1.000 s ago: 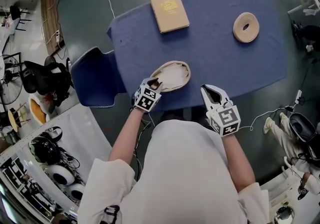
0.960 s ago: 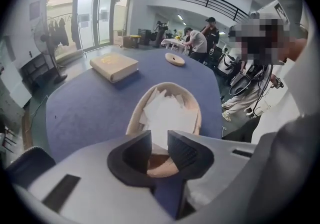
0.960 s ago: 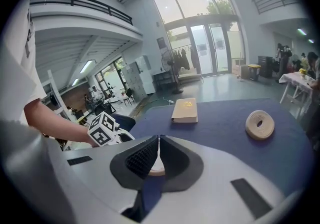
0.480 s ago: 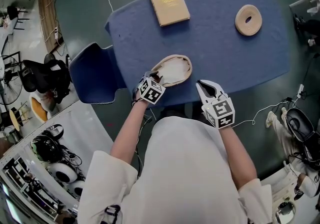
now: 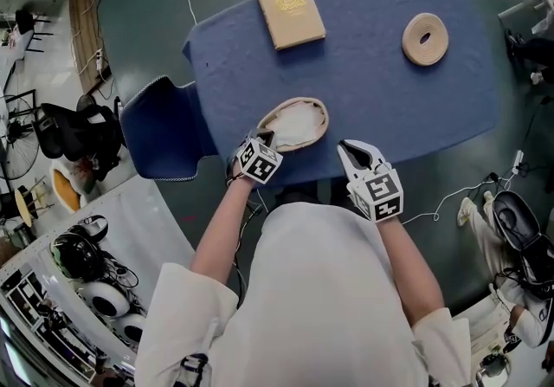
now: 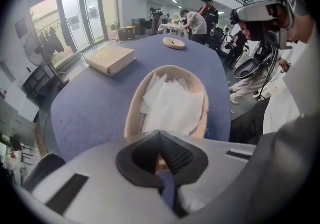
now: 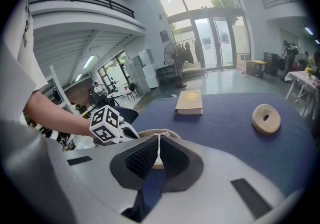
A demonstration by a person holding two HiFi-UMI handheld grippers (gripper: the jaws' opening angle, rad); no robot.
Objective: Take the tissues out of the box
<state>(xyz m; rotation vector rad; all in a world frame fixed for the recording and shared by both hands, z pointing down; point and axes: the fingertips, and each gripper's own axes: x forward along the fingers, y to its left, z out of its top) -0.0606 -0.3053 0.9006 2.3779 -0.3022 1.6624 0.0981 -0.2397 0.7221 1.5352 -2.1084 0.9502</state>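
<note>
Black ribbed pads of the left gripper are pressed together; the jaws have just been closing. No white sheet shows between them. A sliver of beige sits in the slit, and I cannot tell whether that is the rim nipped or only seen beyond the tips. The gripper points steeply down at the near left edge of the oval box.

Right gripper: pads together too, only a hairline slit, nothing between. In the head view it hovers just beside the box's near right side, not touching it.

Tissues: white, loosely folded, lying flat inside the oval box and filling most of it. A few overlapping sheets, with one corner lifted toward the far end. None hangs over the rim, and none lies on the blue table cover.

Elsewhere on the cover, well apart from the box: a tan book-shaped block at the far side and a beige ring at the far right. Both are untouched.

Progress, as I judge it: nothing is out yet. The full stack is in the box, so the task is at its very start. Remaining: get a real pinch on a sheet, lift it clear of the rim, and repeat until the box is bare. The left closure looks to have landed at the rim rather than on paper, so a re-grip further in over the stack is probably needed.
</note>
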